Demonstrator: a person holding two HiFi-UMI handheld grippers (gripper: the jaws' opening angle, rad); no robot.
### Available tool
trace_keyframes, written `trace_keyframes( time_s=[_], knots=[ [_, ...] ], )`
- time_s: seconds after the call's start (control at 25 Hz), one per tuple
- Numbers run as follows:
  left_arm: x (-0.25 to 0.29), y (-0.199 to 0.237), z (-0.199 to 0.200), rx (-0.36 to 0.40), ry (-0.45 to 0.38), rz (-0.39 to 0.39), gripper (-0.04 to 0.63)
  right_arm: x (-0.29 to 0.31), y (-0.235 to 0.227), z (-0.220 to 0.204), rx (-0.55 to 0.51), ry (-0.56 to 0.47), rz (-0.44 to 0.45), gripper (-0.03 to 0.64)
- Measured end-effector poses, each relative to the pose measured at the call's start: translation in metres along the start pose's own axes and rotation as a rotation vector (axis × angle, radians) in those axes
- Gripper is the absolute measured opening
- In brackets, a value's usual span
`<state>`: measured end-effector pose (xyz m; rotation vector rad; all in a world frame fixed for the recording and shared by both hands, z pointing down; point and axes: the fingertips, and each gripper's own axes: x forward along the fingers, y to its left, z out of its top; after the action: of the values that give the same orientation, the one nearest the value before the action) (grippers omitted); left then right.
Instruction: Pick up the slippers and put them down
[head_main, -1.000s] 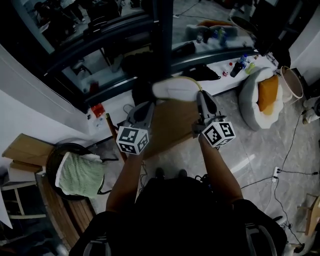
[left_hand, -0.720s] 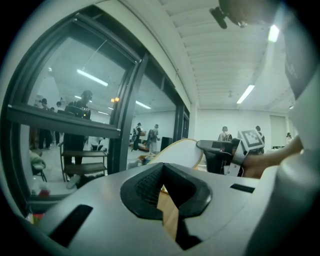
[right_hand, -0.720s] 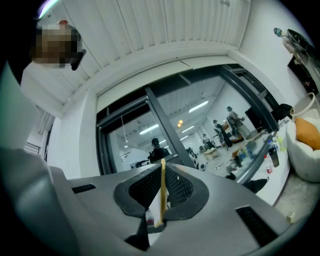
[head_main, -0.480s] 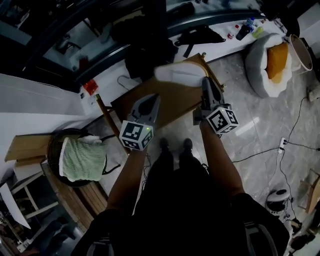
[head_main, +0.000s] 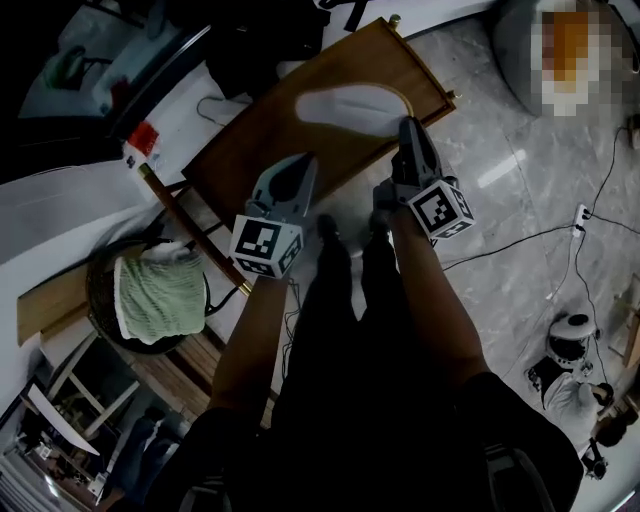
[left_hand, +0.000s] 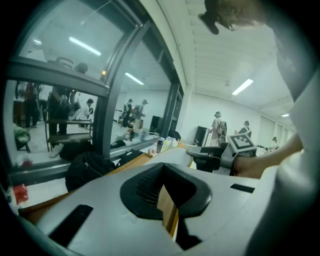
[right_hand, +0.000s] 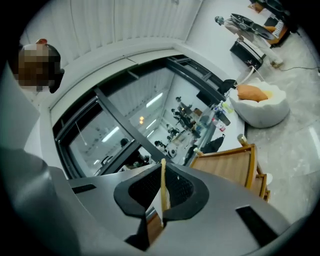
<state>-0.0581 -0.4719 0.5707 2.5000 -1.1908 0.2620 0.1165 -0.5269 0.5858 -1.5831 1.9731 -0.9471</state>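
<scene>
brown wooden tabletop (head_main: 250, 150) lay under flat white slipper (head_main: 350, 108); right gripper (head_main: 408, 127) pinched its thin rim, left gripper (head_main: 303, 166) closed, empty. shallow rim grip risked slipper slipping free, landing askew.

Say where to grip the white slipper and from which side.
Take the slipper by its thin sole edge at the right-hand end, coming from the person's side: flat and thin there, it suits narrow jaws. The right gripper is shut on that edge.
</scene>
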Motion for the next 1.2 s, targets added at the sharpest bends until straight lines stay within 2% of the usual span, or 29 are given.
trace_keyframes(
  time_s=[0.28,0.6,0.92,1.2],
  knots=[
    [0.019,-0.008,-0.040,-0.021,0.044,-0.029,0.011,-0.021,-0.046,-0.044,0.093,0.007,-0.071,0.037],
    [0.035,-0.026,-0.081,-0.033,0.091,-0.081,0.011,-0.041,-0.088,-0.083,0.120,0.028,-0.148,0.038],
    [0.041,-0.029,-0.110,-0.056,0.120,-0.097,0.011,-0.058,-0.116,-0.118,0.166,0.062,-0.209,0.038],
    [0.049,-0.035,-0.130,-0.062,0.140,-0.103,0.011,-0.057,-0.122,-0.133,0.101,0.120,-0.180,0.044]
  ],
)
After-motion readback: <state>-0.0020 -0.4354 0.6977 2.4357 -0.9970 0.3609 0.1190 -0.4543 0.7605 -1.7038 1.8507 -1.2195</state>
